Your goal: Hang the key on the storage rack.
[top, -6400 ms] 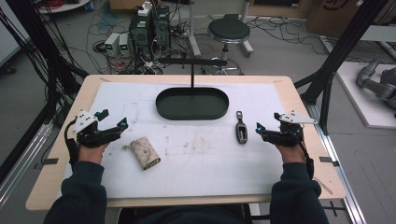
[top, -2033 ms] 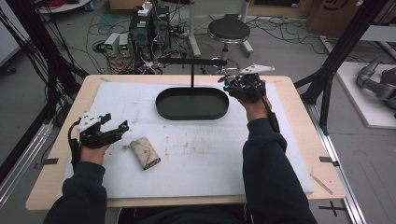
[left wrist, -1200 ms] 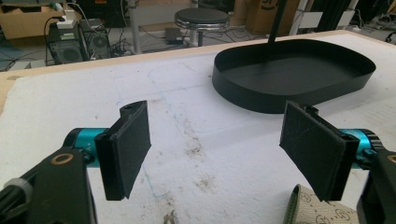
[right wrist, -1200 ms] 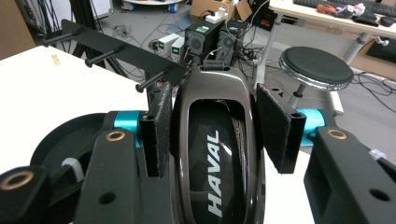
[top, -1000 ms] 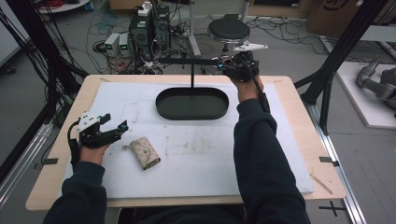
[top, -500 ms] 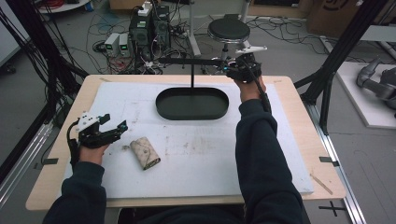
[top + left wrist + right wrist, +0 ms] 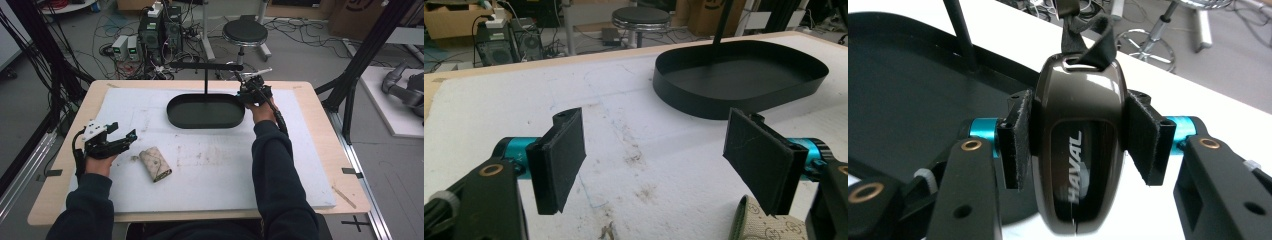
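Observation:
A glossy dark car key fob (image 7: 1080,150) marked HAVAL sits upright between the pads of my right gripper (image 7: 1080,145), which is shut on it. Its black strap (image 7: 1083,30) runs up out of the frame. In the high view my right gripper (image 7: 250,92) hovers over the right end of the black oval tray (image 7: 172,107), below the right tip of the stand's crossbar (image 7: 205,66). My left gripper (image 7: 127,137) rests at the table's left, open with nothing between its pads (image 7: 561,160). A beige patterned pouch (image 7: 155,164) lies just right of it.
The stand's thin post (image 7: 206,82) rises from the back of the tray. A white mat (image 7: 210,170) covers most of the wooden table. Beyond the far edge are a stool (image 7: 245,32), electronics boxes and cables on the floor.
My right gripper has come down from the height of the crossbar toward the tray's right end, still holding the key fob. The left gripper and the pouch have stayed put.

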The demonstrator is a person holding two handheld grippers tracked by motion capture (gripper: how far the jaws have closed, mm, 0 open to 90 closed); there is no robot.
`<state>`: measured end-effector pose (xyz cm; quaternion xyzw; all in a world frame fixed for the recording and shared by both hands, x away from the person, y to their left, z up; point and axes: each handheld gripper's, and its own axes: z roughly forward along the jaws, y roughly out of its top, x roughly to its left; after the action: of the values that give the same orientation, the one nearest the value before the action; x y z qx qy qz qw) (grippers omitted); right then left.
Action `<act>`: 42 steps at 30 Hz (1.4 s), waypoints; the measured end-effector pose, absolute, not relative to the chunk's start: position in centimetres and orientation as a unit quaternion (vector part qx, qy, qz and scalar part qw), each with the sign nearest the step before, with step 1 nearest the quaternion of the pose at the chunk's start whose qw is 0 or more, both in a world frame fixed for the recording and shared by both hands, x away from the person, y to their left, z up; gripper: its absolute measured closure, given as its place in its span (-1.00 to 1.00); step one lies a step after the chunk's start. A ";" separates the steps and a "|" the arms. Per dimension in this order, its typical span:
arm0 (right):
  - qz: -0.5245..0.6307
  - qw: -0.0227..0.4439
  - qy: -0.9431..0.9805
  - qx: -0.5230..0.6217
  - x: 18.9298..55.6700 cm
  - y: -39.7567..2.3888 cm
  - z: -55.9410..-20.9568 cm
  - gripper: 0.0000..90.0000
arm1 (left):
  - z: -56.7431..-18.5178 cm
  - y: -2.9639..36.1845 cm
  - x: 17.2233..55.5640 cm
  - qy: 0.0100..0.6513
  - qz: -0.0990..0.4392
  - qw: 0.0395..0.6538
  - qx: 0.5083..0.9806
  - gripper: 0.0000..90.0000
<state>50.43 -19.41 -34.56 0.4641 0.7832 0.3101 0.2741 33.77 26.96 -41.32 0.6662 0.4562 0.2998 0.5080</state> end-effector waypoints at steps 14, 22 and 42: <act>0.351 0.283 0.760 0.469 50.0 -19.5 -34.0 -0.04 | -41.3 27.0 33.8 0.455 0.298 0.511 0.666 -0.41; 0.359 0.284 0.769 0.445 46.6 -23.4 -32.6 -0.36 | -41.1 27.0 33.6 0.456 0.304 0.514 0.660 -0.41; 0.393 0.303 0.761 0.418 37.3 -31.7 -36.4 -0.54 | -40.7 27.0 33.3 0.449 0.331 0.527 0.641 -0.55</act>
<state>37.30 -31.67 -36.38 0.4175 0.7614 0.3927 0.3029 33.29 26.97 -40.67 0.6414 0.4490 0.3312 0.5266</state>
